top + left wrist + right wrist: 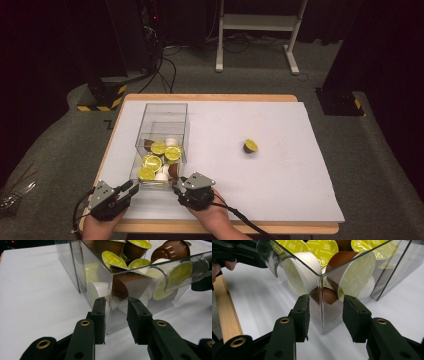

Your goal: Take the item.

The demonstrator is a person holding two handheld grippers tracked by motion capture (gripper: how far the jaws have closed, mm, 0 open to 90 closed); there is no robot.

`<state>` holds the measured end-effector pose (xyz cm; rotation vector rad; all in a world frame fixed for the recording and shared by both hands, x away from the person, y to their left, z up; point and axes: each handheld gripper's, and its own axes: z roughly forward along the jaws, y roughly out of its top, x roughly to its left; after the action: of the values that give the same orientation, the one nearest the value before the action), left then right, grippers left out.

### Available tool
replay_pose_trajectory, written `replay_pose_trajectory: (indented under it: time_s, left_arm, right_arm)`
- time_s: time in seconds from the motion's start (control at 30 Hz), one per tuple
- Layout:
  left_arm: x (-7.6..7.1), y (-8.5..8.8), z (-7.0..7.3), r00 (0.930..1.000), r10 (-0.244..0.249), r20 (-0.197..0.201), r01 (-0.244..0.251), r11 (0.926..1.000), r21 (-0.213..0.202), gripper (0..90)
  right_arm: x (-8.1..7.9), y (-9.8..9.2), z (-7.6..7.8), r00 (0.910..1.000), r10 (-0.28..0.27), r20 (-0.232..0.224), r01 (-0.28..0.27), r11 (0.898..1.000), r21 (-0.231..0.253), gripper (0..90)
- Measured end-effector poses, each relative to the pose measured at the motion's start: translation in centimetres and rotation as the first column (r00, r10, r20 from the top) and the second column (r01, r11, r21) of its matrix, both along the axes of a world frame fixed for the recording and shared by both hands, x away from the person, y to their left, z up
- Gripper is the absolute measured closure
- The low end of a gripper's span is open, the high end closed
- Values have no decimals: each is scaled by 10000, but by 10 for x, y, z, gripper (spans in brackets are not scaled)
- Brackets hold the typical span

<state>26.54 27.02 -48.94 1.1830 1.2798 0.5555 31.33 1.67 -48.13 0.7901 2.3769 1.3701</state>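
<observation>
Inspector: White sheet (280,175) over a wooden table (210,97), dark room behind. Begin at the claws.

Recorder: The left gripper (130,187) sits at the table's near edge, carried by the person's left hand (100,227). In its own view the left gripper (116,301) has its black jaws parted, straddling a near bottom corner of the clear plastic rectangular box (95,272). One jaw lies hard against the corner edge. The other stands off the wall with a visible gap. No grip made.

Inspector: And the other?

Recorder: The right gripper (176,188), in the right hand (212,220), is at the box's other near corner. Seen from the right gripper (325,298), the jaws are likewise apart, with the corner edge of the box (329,315) between them and daylight on both sides. Nothing clamped.

Inspector: Position of the box?

Recorder: The box (162,105) stands upright on the left part of the sheet, its short near end between the two grippers.

Inspector: Contents?

Recorder: A loose heap of brown and white coffee capsules with lime-yellow foil lids (159,148), piled towards the near end. Several press flat against the near wall.

Inspector: Anything outside it?

Recorder: One brown capsule with a lime-yellow lid (250,146) lies tipped on the sheet, well apart to the right of the box.

Inspector: Beyond the table?

Recorder: Grey floor, a white metal stand (257,22) at the back, and a yellow-and-black striped base (102,97) off the far left corner.
</observation>
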Motion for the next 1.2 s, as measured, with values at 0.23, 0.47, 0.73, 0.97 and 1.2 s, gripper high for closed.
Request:
replay_pose_trajectory:
  time_s: [0.23,0.47,0.73,0.97,1.2]
  left_arm:
    - [5,4,1,9993,-356,-122,366,9942,1009,693]
    - [13,-4,2,10000,13,42,-15,9984,560,699]
    - [19,1,1,9997,-237,-44,241,9895,1423,631]
    - [30,5,-1,9993,196,-324,-153,9916,1286,460]
    - [40,6,-1,9983,462,-342,-401,9861,1610,405]
  right_arm:
    - [7,-1,2,9999,-160,56,159,9999,7,586]
    - [17,-2,5,9995,-309,119,309,9995,19,586]
    - [24,0,7,9982,-603,38,604,9981,-156,426]
    - [31,-2,8,9951,-987,55,987,9951,-34,317]
    - [41,-2,4,9928,-1191,-149,1190,9929,-64,275]
